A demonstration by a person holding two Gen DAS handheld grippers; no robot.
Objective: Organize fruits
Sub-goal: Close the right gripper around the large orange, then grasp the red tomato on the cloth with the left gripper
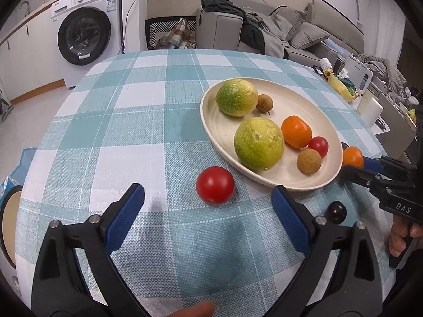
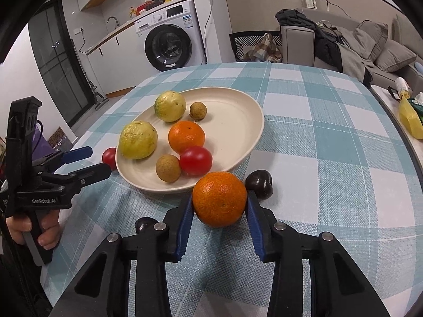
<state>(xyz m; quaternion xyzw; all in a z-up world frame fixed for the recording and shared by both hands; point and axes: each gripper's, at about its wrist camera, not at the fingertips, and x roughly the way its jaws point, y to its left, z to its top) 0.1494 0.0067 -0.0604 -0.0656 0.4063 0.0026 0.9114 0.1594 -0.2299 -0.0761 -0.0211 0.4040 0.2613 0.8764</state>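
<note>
Table under a teal-and-white check cloth, near edge cut off by both tools. Cream oval plate holds two yellow-green passion fruits, a mandarin, a cherry tomato and two longans; plate's near rim partly hidden behind the held fruit in the right view. Right tool clamped on a second mandarin just beside the plate rim; can't tell if it rests on the cloth. In the left view only a sliver of that mandarin shows past the plate. Left tool fingers wide apart, nothing gripped, loose tomato on the cloth just ahead between them. Dark round fruit behind the right finger, another half hidden by the left finger; kind unclear.
</note>
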